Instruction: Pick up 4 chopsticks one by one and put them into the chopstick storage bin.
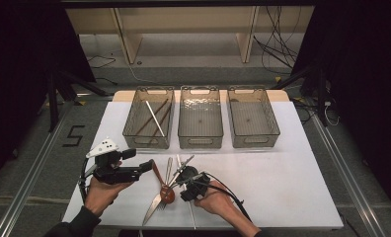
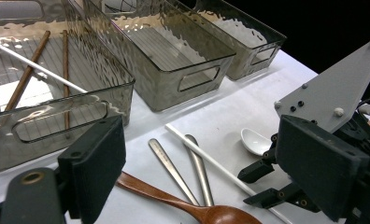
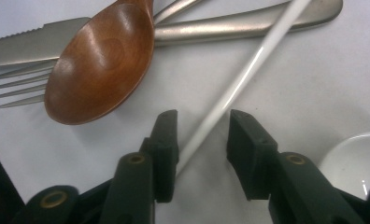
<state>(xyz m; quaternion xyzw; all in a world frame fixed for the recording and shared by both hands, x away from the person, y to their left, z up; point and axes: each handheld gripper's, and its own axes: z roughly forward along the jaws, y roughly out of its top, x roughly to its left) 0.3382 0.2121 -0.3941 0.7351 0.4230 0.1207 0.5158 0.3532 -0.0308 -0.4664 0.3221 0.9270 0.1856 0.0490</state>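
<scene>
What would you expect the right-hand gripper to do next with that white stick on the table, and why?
Probably close. The right gripper is open, its fingers standing on either side of the white chopstick, which lies flat on the table between them. Another white chopstick already lies in the left bin, so squeezing to grip seems the likely small move.

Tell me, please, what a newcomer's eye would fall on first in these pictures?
Probably the heap of cutlery at the table's near edge, where a wooden spoon lies over a fork and knife. The right gripper is open astride a white chopstick there. Beyond stand three clear bins; the left bin already holds chopsticks.
</scene>
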